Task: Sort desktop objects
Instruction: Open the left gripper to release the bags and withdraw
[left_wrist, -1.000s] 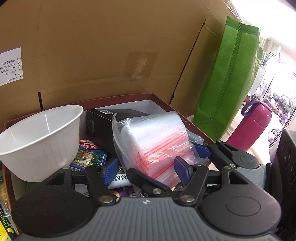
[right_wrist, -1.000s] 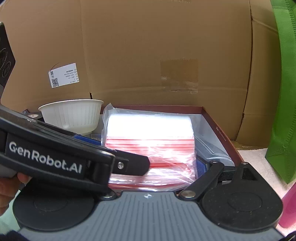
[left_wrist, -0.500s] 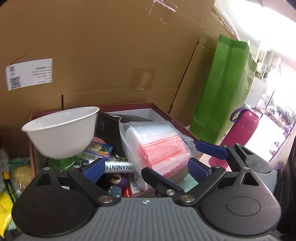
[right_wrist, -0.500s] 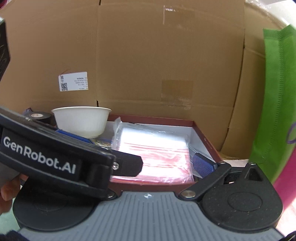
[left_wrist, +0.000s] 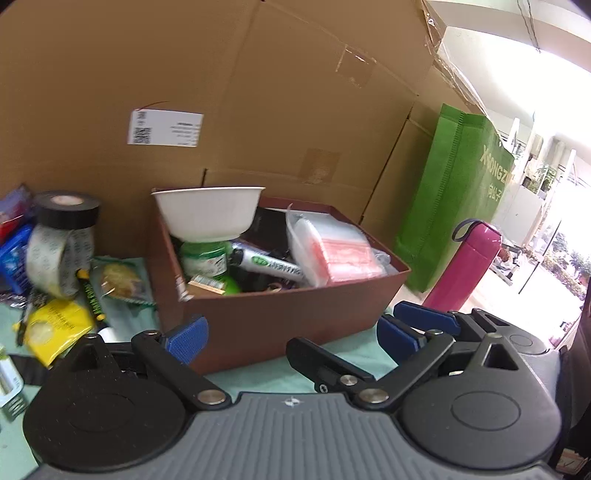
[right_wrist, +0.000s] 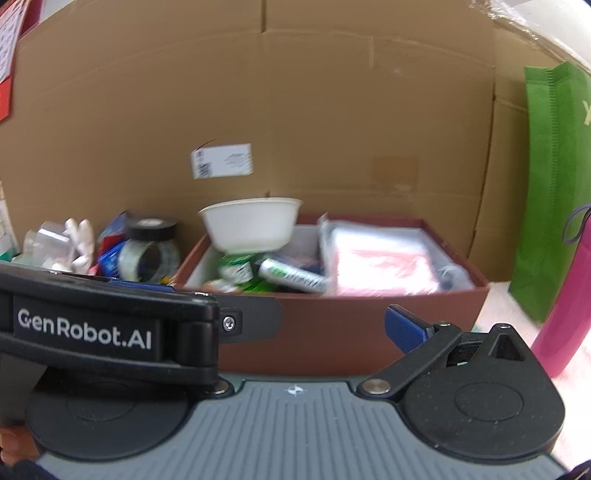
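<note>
Cardboard sheeting (left_wrist: 258, 92), plain brown with a white printed label at 10 o'clock, walls off the back of the desk. Pale green desk surface (left_wrist: 258, 380) lies bare between the two tools and the near wall of the box. At 3 o'clock a tall green fabric bag (left_wrist: 450, 192) stands against the cardboard, with a magenta flask with a loop handle (left_wrist: 465, 266) just in front of it.

Left gripper (left_wrist: 291, 338) has both blue-padded jaws spread wide, having just been opening, with nothing between them. Right gripper (left_wrist: 424, 321) sits at 4 o'clock in the left view, also wide and empty after just opening; in its own view one of its blue pads (right_wrist: 402, 328) shows, while its other side is hidden behind the left tool.

Dark red rectangular cardboard box (left_wrist: 295, 314) stands at centre, open-topped and crowded. Clear bag of red-striped zip pouches (left_wrist: 332, 251) lies in its right half, tilted against the contents. A white ribbed plastic bowl (left_wrist: 210, 214) perches upright on a green-labelled jar (left_wrist: 205, 258) at the box's left rear. A white marker pen with green print (left_wrist: 269, 266) lies between jar and pouches, beside a black carton behind.

Outside the box at 9 o'clock, a black tape roll (left_wrist: 66, 210) sits on a clear tape roll (left_wrist: 55, 258), near yellow packets (left_wrist: 55, 328).
</note>
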